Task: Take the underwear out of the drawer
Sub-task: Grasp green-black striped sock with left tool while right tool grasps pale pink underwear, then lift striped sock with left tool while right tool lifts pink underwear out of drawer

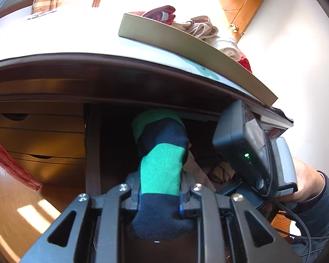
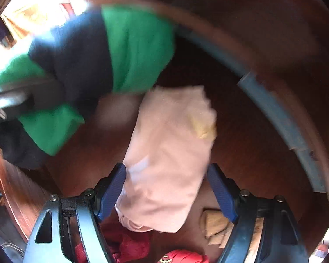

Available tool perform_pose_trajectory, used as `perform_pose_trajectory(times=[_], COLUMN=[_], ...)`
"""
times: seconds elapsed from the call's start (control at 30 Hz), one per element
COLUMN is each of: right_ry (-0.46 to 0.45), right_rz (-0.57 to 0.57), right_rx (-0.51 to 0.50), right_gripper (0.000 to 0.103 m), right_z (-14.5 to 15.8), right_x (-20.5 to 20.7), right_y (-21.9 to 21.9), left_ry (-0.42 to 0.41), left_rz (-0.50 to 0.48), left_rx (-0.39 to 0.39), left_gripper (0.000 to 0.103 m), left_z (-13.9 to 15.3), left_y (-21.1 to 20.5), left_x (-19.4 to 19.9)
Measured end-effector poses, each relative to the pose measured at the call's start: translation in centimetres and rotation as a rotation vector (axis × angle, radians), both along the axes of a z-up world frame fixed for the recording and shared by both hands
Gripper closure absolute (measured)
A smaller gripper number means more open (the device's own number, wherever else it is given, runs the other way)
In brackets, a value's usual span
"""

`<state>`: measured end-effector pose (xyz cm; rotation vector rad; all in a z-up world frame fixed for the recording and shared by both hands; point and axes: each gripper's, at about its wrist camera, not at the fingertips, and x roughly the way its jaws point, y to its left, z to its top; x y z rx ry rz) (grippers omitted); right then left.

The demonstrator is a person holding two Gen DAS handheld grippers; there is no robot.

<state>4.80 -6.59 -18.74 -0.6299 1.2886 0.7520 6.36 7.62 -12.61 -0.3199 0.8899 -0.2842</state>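
My left gripper [image 1: 160, 197] is shut on a green-and-navy striped garment [image 1: 162, 164], which hangs over the open dark drawer [image 1: 111, 144]. In the right wrist view the same striped garment [image 2: 129, 50] sits at upper left, blurred. My right gripper [image 2: 166, 188] points down into the drawer with its blue pads [image 2: 111, 192] wide open. A pale pink folded garment [image 2: 168, 153] lies between them on the drawer floor; the pads do not squeeze it. The right gripper's black body [image 1: 247, 149] shows at the drawer's right side, its fingers hidden inside.
Red garments [image 2: 129, 245] and a tan folded piece [image 2: 215, 223] lie beside the pink one. The drawer's bluish rim [image 2: 280, 120] curves along the right. A flat tray [image 1: 186, 41] with red and beige clothes stands on the dresser top. More wooden drawers [image 1: 39, 135] are at left.
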Motion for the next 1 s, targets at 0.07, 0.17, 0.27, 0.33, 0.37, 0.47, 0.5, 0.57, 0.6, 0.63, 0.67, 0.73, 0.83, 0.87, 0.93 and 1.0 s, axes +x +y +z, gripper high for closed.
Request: perform_pose_trajectory(times=[0.07,0.17,0.27,0.33,0.37,0.47,0.5,0.57,0.6,0.63,0.67,0.73,0.83,0.87,0.93,1.0], right_ry=[0.031,0.031,0.034,0.026,0.022,0.007,-0.003,-0.042,-0.068,-0.095,-0.126,-0.176,-0.225,-0.238,-0.254,-0.27], right_rz=[-0.005,-0.01,-0.004,0.004,0.009,0.032,0.036,0.051,0.062,0.069,0.068,0.062,0.041,0.033,0.026,0.029], right_rx=[-0.006,0.018,0.007,0.0,0.0,0.02,0.018,0.015,0.022,0.032,0.042,0.072,0.121,0.129,0.149,0.179], right_gripper=[0.026,0.028,0.032,0.034,0.039,0.065,0.069,0.071,0.071,0.072,0.072,0.072,0.072,0.072,0.072,0.072], right_z=[-0.6,-0.1,0.0,0.2,0.3,0.8,0.8,1.3,1.9,2.4,2.9,4.0,5.4,5.7,6.3,7.0], right_x=[0.1,0.3,0.7,1.1,1.0,0.2,0.0,-0.6,-1.0,-1.3,-1.5,-1.9,-2.4,-2.5,-2.8,-3.2], right_y=[0.2,0.1,0.0,0.1,0.3,0.2,0.0,0.2,0.1,0.2,0.1,-0.2,-1.3,-1.6,-2.2,-2.6], left_ry=[-0.002,0.0,-0.003,-0.004,-0.005,-0.007,-0.008,-0.013,-0.015,-0.018,-0.023,-0.025,-0.031,-0.033,-0.035,-0.037], left_rz=[0.004,0.01,0.008,0.008,0.007,0.007,0.007,0.011,0.012,0.015,0.018,0.023,0.023,0.025,0.025,0.027], left_rx=[-0.017,-0.025,-0.022,-0.023,-0.021,-0.023,-0.024,-0.027,-0.029,-0.03,-0.031,-0.038,-0.041,-0.044,-0.048,-0.05], left_gripper=[0.083,0.083,0.083,0.083,0.083,0.083,0.083,0.083,0.083,0.083,0.083,0.083,0.083,0.083,0.083,0.083], left_z=[0.1,-0.1,0.0,0.0,0.1,0.0,0.1,0.1,0.2,0.2,0.2,0.2,0.3,0.3,0.3,0.3], left_y=[0.3,0.4,0.3,0.2,0.2,0.2,0.2,0.3,0.3,0.4,0.4,0.6,0.6,0.6,0.5,0.5], left_x=[-0.1,0.0,-0.1,-0.1,-0.1,-0.1,-0.1,-0.2,-0.3,-0.3,-0.4,-0.5,-0.5,-0.5,-0.6,-0.6])
